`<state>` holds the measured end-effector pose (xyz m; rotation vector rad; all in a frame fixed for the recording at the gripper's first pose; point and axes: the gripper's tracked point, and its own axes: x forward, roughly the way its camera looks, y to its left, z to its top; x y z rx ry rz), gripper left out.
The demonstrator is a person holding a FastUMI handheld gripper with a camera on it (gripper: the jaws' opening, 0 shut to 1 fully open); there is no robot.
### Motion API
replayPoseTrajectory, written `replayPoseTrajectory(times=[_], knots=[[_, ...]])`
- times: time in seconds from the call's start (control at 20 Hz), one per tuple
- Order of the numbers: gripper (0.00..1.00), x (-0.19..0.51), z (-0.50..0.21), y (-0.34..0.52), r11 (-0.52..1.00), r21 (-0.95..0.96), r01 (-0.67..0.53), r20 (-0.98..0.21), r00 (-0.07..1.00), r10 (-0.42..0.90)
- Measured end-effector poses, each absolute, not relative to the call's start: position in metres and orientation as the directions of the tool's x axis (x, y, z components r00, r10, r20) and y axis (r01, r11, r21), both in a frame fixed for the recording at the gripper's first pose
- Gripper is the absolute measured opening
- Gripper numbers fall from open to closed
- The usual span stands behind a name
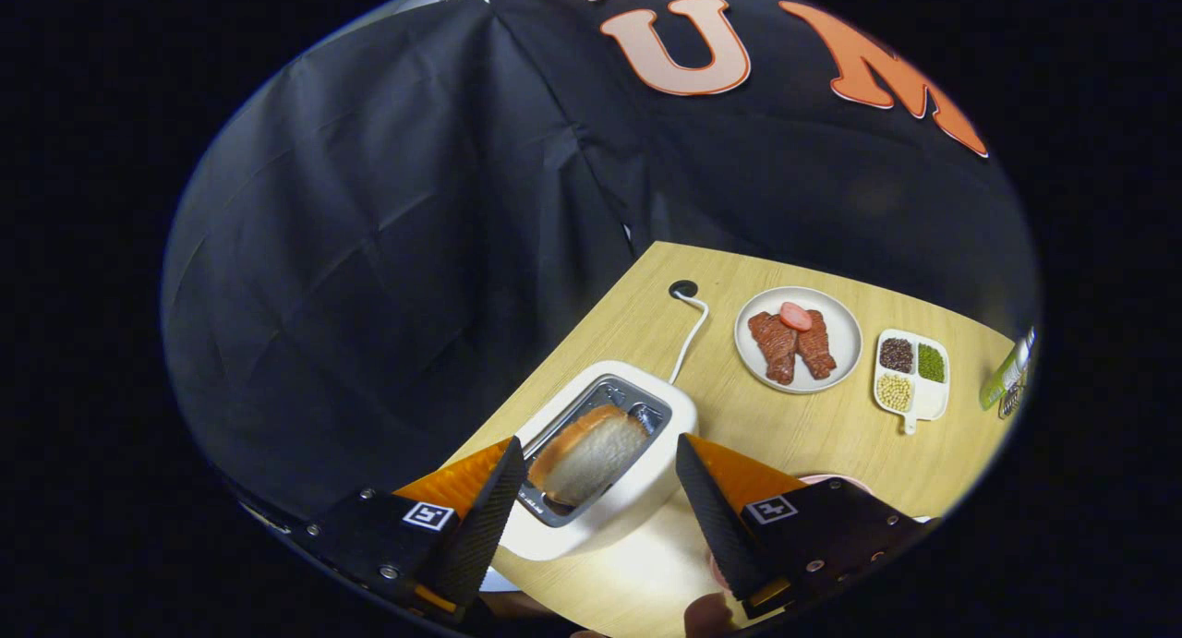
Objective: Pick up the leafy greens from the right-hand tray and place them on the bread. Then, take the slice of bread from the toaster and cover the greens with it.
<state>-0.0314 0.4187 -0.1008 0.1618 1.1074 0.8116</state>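
While fingers [591, 486] spread: spongy bread slice [591, 455], smooth rounded toaster [646, 486].

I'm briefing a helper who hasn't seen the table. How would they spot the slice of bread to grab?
Find the white toaster on the wooden table, between the open gripper's fingers. The slice of bread stands in its slot, pale with a tan crust, unlike the red meat on the round plate beyond.

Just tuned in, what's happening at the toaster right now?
The hand-held gripper hangs open above the white toaster, its fingers spread to either side of it and touching nothing. A bread slice stands up out of the slot, between the fingers and not yet gripped. Beyond the toaster on the wooden table sit a plate of meat and a small divided dish of beans.
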Motion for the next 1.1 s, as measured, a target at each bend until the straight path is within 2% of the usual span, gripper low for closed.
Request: replayPoseTrajectory(times=[0.25,0.4,0.75,0.95,1.05,1.1], knots=[[0.98,-0.034,-0.112,0.442,0.704,0.485,-0.519,-0.757,0.154,0.635],[0.98,-0.047,-0.125,0.447,0.707,0.503,-0.497,-0.78,0.089,0.619],[0.96,-0.045,-0.144,0.444,0.729,0.495,-0.473,-0.807,0.061,0.588],[0.81,-0.045,-0.143,0.439,0.742,0.544,-0.392,-0.793,0.048,0.607],[0.71,-0.047,-0.145,0.432,0.747,0.546,-0.38,-0.796,0.043,0.604],[0.61,-0.05,-0.146,0.43,0.746,0.552,-0.372,-0.795,0.034,0.605]])
